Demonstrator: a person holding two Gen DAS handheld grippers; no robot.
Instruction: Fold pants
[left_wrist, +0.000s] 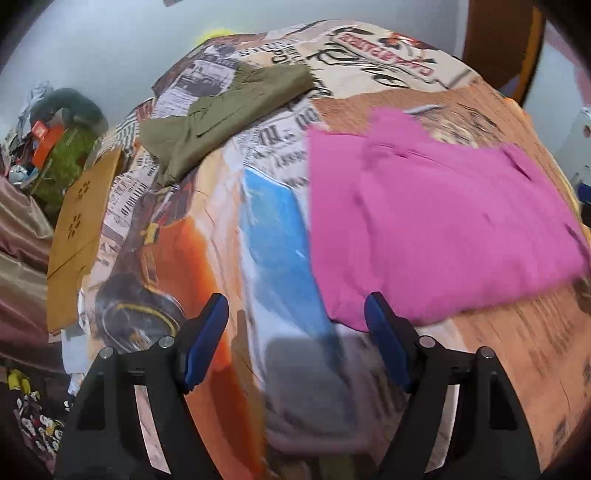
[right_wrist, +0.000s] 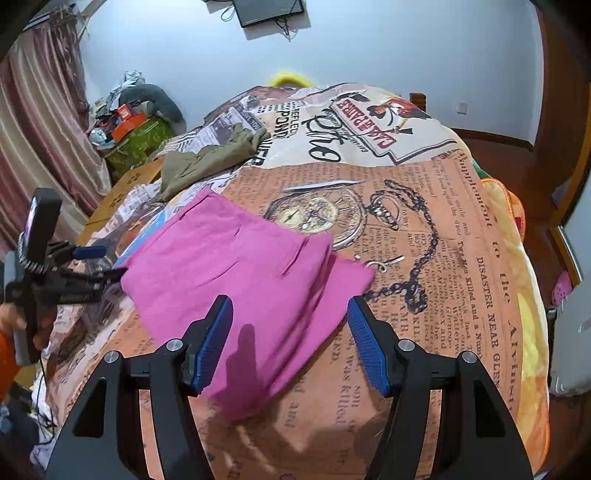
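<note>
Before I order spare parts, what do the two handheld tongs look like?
Both the left tongs and right tongs have matte black angular plastic frames with triangular cut-outs and silver round pivot bolts. The fingers carry blue ribbed pads. From the right view, the left unit has a black box-shaped camera on top.

Bare bedspread (right_wrist: 424, 258) right of pink pants (right_wrist: 236, 280), olive garment (right_wrist: 207, 162) far left, open cover between them

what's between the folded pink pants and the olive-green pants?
Only bare bedspread. In the left wrist view, a strip of newspaper-print bedspread separates the folded pink pants from the olive-green pants; nothing else lies there.
</note>
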